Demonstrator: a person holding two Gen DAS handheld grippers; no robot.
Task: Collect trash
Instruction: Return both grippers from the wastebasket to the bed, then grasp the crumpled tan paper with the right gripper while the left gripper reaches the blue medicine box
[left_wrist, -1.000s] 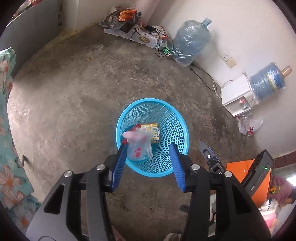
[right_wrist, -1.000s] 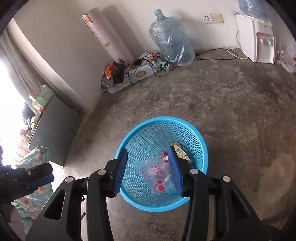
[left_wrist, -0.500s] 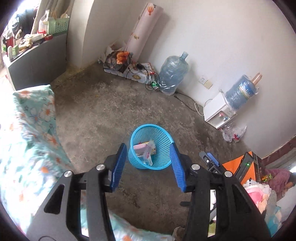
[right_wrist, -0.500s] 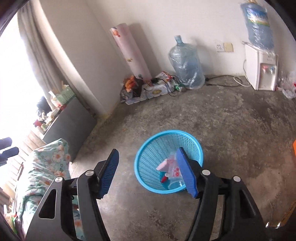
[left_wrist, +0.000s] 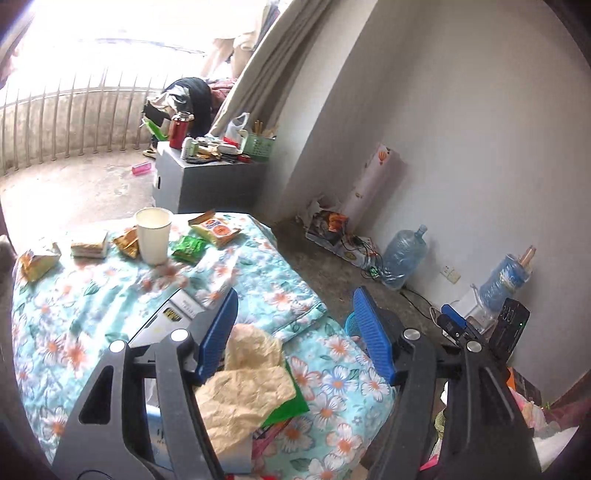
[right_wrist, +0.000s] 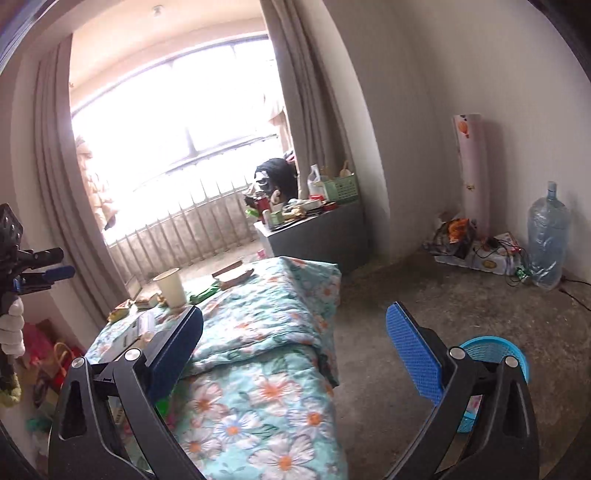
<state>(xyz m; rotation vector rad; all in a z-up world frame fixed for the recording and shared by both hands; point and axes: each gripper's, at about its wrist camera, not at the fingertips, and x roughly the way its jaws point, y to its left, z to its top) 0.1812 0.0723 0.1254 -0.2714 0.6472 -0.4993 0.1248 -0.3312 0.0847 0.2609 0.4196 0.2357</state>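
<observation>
Both hand-held grippers have swung up from the blue basket (right_wrist: 491, 354), lower right, to the bed (left_wrist: 110, 302). Left hand-held gripper (left_wrist: 295, 332) and right hand-held gripper (right_wrist: 295, 354) are opening, empty. Wrappers (left_wrist: 214, 229) and cup (left_wrist: 153, 236) wait upper left.

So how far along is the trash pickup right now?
Both grippers, left and right, are empty, jaws opening. The blue basket sits on the floor. Left: paper cup, snack wrappers and crumpled paper on the floral blanket.
</observation>
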